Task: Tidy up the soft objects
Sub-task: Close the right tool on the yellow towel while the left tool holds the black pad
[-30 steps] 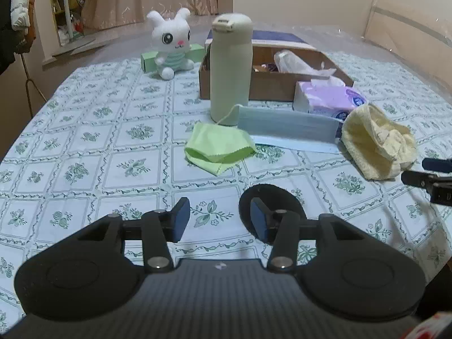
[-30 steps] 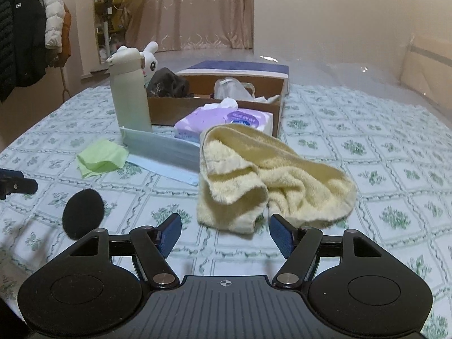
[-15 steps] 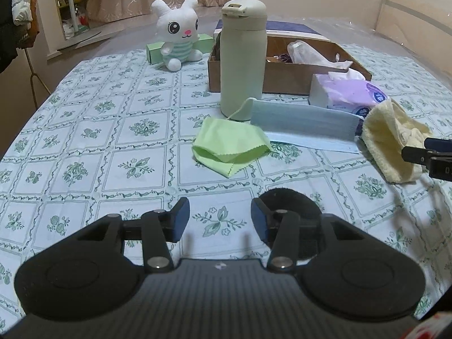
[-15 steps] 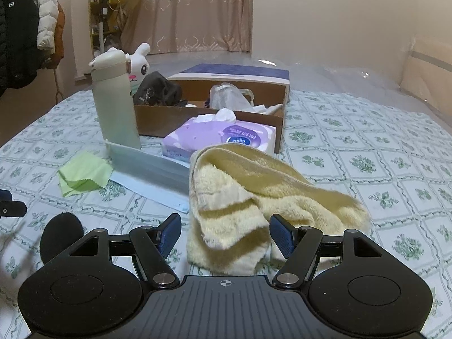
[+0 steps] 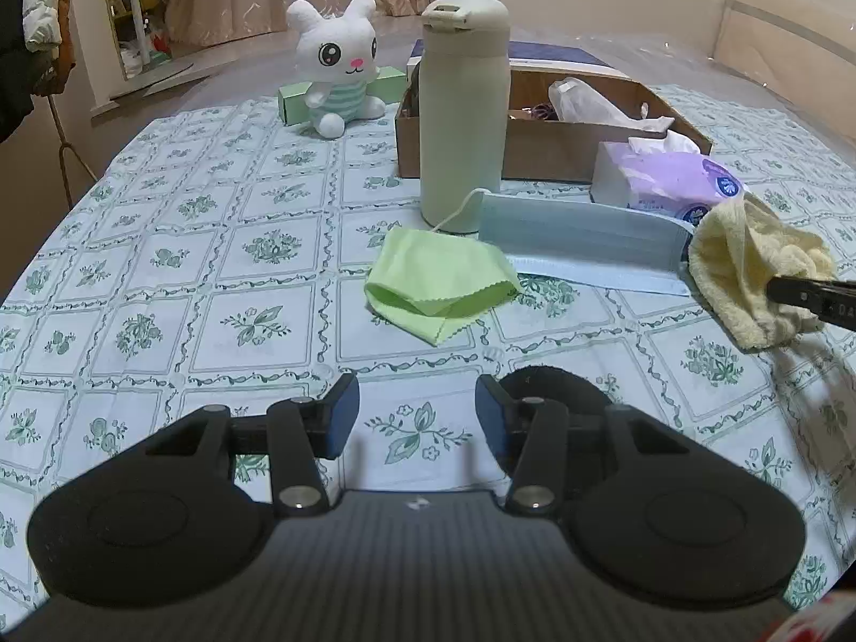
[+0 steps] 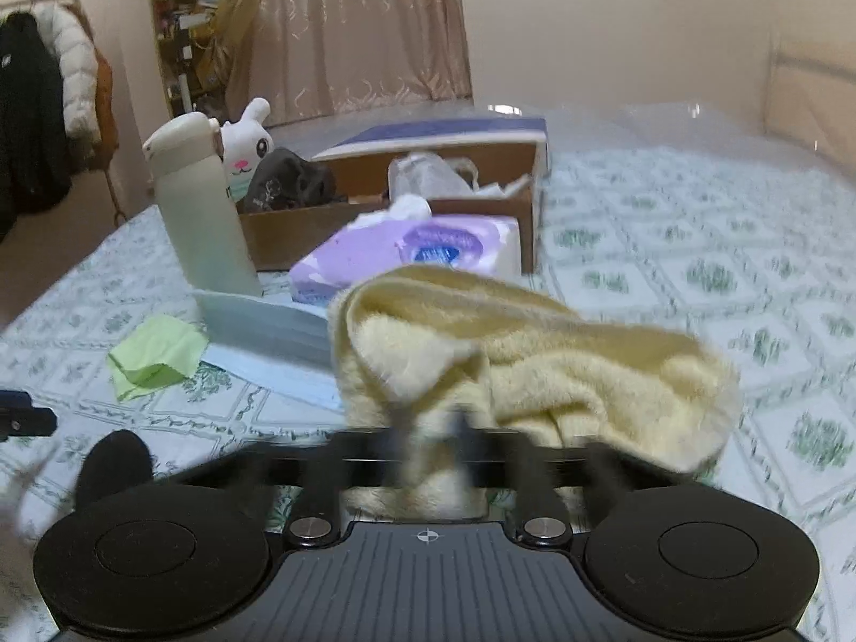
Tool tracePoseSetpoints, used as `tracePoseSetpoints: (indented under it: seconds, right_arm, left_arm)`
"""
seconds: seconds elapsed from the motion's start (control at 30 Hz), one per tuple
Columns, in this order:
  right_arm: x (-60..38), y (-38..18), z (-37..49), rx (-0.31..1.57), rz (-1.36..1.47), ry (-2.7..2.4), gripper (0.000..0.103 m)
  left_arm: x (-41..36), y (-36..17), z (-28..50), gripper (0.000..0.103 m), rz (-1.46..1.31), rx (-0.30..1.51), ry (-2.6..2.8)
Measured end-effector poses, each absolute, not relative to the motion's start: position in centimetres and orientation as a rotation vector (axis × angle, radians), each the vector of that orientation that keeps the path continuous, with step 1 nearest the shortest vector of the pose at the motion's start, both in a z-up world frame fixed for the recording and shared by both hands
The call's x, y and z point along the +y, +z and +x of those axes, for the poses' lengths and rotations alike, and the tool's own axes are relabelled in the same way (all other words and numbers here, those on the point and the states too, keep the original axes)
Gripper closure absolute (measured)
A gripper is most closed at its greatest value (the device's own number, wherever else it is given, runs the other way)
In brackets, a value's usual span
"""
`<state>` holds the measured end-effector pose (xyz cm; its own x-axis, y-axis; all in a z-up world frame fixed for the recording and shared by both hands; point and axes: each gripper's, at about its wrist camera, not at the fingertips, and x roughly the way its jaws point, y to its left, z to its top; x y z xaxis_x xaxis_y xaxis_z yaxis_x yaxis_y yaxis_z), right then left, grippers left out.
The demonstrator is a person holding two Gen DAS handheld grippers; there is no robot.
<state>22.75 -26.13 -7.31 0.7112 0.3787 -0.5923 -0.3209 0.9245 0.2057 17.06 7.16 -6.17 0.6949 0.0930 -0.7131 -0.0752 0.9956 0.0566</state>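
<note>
While the yellow towel (image 6: pixel 524 364) lies bunched on the desk (image 5: pixel 160 278), just in front of the purple tissue pack (image 6: pixel 428 251) and overlapping the end of the blue face mask (image 5: pixel 578 235), your right gripper (image 6: pixel 430 441) has just been closing on its near fold, and the blurred fingers now look pinched together with terry cloth between them. Judging by that, the step in hand is the pickup, so check the bite before you lift: a thin fold of a loose towel may slip out, and a deeper pinch would likely hold better. Raise it straight up first, since dragging it sideways could pull the mask along or nudge the tissue pack. The open cardboard box (image 5: pixel 562 144) behind seems the likely place for it, though that is only a guess. Your left gripper (image 5: pixel 417 417) hangs partly open and empty above the cloth, with the black round pad (image 5: pixel 551 390) by its right finger and the green cloth (image 5: pixel 438 283) ahead; keep it clear of the towel's path.
</note>
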Motion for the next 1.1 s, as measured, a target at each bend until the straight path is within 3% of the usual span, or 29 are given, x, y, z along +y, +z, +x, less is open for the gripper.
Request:
tracePoseSetpoints:
  seconds: [0.17, 0.23, 0.27, 0.3, 0.33, 0.37, 0.63, 0.73, 0.77, 0.8, 0.87, 1.1]
  right_arm:
    - [-27.3, -6.4, 21.2, 0.635, 0.097, 0.398, 0.094]
    - [-27.2, -5.8, 20.9, 0.640, 0.074, 0.390, 0.087]
    - [-26.8, -5.7, 20.8, 0.638, 0.045, 0.382, 0.068]
    - [-26.5, -5.5, 20.7, 0.623, 0.012, 0.375, 0.035]
    - [-26.2, -5.3, 20.5, 0.594, -0.014, 0.371, 0.024]
    - [-25.9, -5.2, 20.2, 0.554, -0.034, 0.373, 0.019]
    - [-21.6, -6.7, 21.1, 0.512, -0.254, 0.415, 0.019]
    - [-20.5, -7.7, 21.7, 0.507, -0.315, 0.410, 0.024]
    - [-20.4, -8.0, 22.0, 0.507, -0.322, 0.416, 0.042]
    - [-20.4, -8.2, 22.2, 0.520, -0.322, 0.422, 0.070]
    - [-21.0, -8.5, 22.9, 0.562, -0.283, 0.413, 0.095]
    - [-25.6, -6.1, 20.1, 0.543, -0.064, 0.424, 0.095]
  left_arm:
    - [7.1, -6.1, 16.4, 0.058, 0.023, 0.793, 0.093]
    - [7.2, -6.0, 16.2, 0.058, 0.023, 0.790, 0.098]
    - [7.3, -6.0, 16.2, 0.058, 0.023, 0.789, 0.102]
    - [7.4, -6.0, 16.2, 0.058, 0.024, 0.788, 0.106]
    - [7.5, -5.9, 16.3, 0.058, 0.024, 0.787, 0.110]
    - [7.6, -5.9, 16.4, 0.058, 0.025, 0.785, 0.113]
    - [7.8, -6.1, 17.3, 0.058, 0.033, 0.773, 0.113]
    - [7.6, -6.5, 17.2, 0.058, 0.016, 0.783, 0.087]
    - [7.5, -6.6, 17.2, 0.058, 0.012, 0.787, 0.076]
    - [7.4, -6.8, 17.1, 0.057, 0.005, 0.792, 0.064]
    - [7.1, -7.1, 17.0, 0.057, -0.013, 0.803, 0.043]
    - [5.3, -7.7, 16.7, 0.048, -0.042, 0.830, -0.022]
